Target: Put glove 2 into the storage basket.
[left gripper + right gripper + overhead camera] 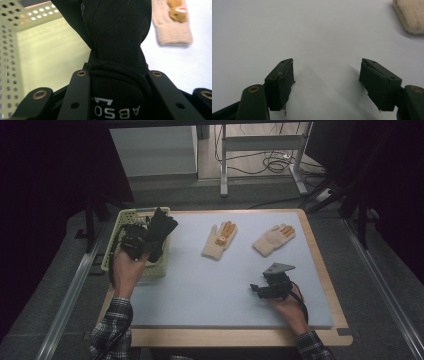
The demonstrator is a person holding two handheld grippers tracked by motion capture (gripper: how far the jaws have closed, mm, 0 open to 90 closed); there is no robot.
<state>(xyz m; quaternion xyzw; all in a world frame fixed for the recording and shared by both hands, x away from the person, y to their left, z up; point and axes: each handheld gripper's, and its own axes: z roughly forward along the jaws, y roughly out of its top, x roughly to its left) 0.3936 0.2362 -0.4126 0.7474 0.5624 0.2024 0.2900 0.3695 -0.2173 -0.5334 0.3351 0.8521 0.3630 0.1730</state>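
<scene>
My left gripper (142, 240) is shut on a black glove (161, 231), held up over the yellow-green basket (116, 232) at the table's left. In the left gripper view the black glove (117, 45) bunches between the two jaws, white lettering on its cuff. Two cream gloves with orange fingertips lie flat on the mat: one (220, 240) near the middle, one (273, 239) further right. My right gripper (257, 289) rests low on the mat at the front right, open with nothing between its fingers (283, 82). A corner of a cream glove (410, 15) lies ahead of it.
A pale blue-grey mat (210, 285) covers a wooden table (330, 330). The perforated basket wall (10, 65) stands just left of the held glove. Beyond the table are a metal stand and cables (270, 162) on the floor.
</scene>
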